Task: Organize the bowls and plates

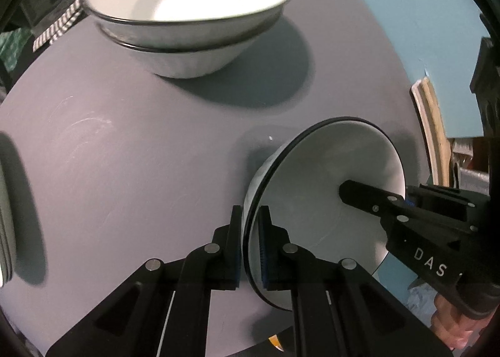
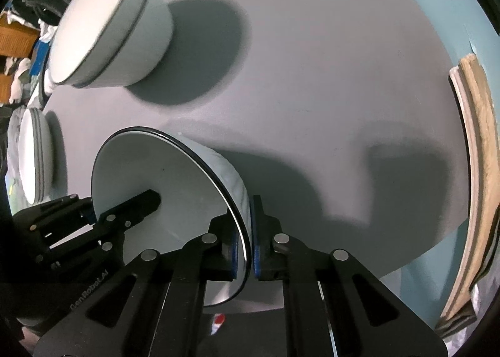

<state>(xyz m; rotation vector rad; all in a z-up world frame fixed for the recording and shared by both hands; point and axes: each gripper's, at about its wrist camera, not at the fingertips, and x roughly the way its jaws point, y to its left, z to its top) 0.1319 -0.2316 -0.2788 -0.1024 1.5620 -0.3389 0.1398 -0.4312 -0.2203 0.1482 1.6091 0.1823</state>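
A white bowl with a dark rim (image 1: 328,169) (image 2: 150,163) is held over the near side of the round grey table (image 1: 125,153) (image 2: 312,75). My left gripper (image 1: 251,219) is shut on its left rim, one finger inside and one outside. My right gripper (image 2: 245,232) is shut on the opposite rim in the same way. Each wrist view also shows the other gripper's inner finger (image 1: 365,197) (image 2: 137,203) lying in the bowl. I cannot tell whether the bowl touches the table. Two matching bowls (image 1: 187,13) (image 2: 109,28) stand nested at the far side. A stack of plates (image 1: 4,216) (image 2: 34,153) sits at the left edge.
A wooden slatted piece (image 1: 428,125) (image 2: 478,169) stands off the table's right side over a teal floor (image 1: 406,13). Clothes and clutter (image 2: 28,13) lie beyond the table's far left. A person's hand (image 1: 450,319) grips the right gripper's handle.
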